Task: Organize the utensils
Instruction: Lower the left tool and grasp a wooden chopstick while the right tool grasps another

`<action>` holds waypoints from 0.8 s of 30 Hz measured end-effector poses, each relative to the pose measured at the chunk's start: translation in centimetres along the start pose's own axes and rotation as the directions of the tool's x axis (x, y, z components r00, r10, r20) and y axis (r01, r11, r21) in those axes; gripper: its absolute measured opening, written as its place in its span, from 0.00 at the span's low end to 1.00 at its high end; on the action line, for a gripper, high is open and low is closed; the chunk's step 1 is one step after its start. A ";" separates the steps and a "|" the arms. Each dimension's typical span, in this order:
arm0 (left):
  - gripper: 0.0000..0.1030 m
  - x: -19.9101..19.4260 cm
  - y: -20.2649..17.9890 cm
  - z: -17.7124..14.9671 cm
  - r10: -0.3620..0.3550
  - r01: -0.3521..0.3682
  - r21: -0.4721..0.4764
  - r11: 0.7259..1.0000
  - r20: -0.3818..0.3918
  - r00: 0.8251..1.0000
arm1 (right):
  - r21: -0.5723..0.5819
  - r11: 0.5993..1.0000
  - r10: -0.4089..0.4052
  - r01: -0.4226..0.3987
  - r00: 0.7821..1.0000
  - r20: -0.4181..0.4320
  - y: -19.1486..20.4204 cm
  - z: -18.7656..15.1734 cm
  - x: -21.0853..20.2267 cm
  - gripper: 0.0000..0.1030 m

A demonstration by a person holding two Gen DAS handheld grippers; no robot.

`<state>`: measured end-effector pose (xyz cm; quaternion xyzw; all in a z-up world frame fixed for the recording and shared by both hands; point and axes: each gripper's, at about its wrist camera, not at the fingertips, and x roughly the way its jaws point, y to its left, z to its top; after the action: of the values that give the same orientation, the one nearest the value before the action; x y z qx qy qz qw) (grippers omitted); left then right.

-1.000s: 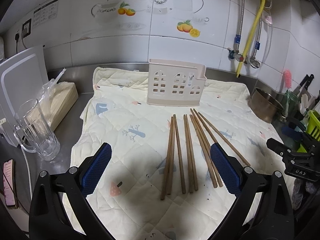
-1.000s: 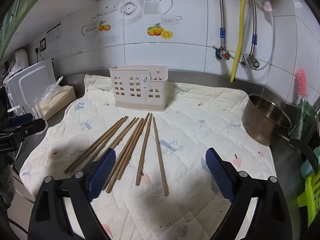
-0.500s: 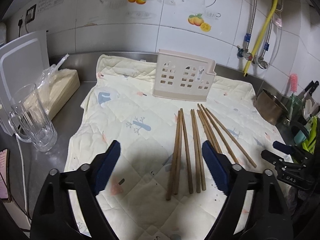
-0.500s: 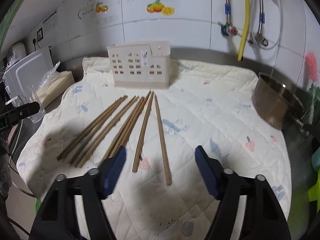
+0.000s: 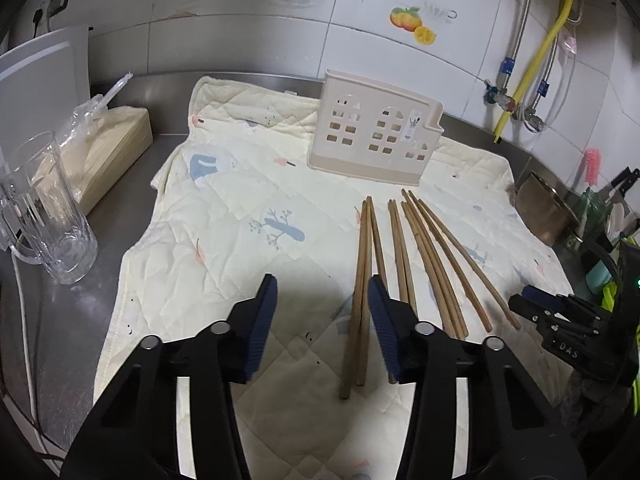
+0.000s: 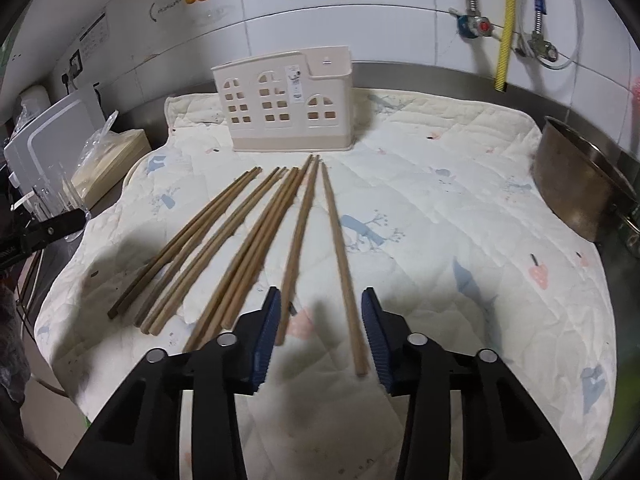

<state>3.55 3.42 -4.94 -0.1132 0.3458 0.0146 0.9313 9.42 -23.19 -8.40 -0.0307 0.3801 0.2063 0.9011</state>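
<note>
Narrowing both claws from wide apart, we lowered them toward the chopsticks [image 6: 256, 236]. Right claw [image 6: 321, 332] straddled two near ends; left claw [image 5: 322, 320] gripped nothing, chopsticks just right. Holder [image 6: 286, 102] stood beyond, unfilled.

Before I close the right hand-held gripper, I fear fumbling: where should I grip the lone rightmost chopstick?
Grip the rightmost chopstick at its near end, from above, pads either side of the shaft. It lies flat on the quilted mat, apart from its neighbours there. The closing right hand-held gripper already straddles it.
</note>
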 end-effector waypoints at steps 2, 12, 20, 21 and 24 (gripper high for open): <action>0.39 0.3 0.0 -0.1 -0.010 0.010 0.002 1.000 -0.006 1.000 | -0.004 1.000 0.011 -0.011 1.000 -0.002 0.4 0.3 0.4 0.32; 0.31 2.0 0.2 -0.8 -0.046 0.047 0.009 0.999 -0.056 0.997 | -0.012 0.999 0.043 -0.044 0.998 -0.040 1.7 1.1 3.0 0.20; 0.29 3.4 -0.5 -1.4 -0.079 0.083 0.036 0.996 -0.106 0.991 | -0.026 0.999 0.028 -0.030 0.996 -0.083 2.2 1.4 5.2 0.15; 0.26 3.7 -0.7 -1.5 -0.089 0.094 0.039 0.995 -0.113 0.990 | -0.028 0.999 0.021 -0.023 0.996 -0.090 2.1 1.4 5.5 0.15; 0.20 4.7 -1.2 -1.7 -0.101 0.108 0.048 0.993 -0.138 0.985 | -0.032 0.999 0.007 -0.011 0.995 -0.100 2.2 1.3 5.9 0.11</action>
<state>6.17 1.62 -9.03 -0.1061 0.4022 -0.0515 0.9079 13.10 -18.87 -11.37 -0.0537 0.4213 0.2146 0.8795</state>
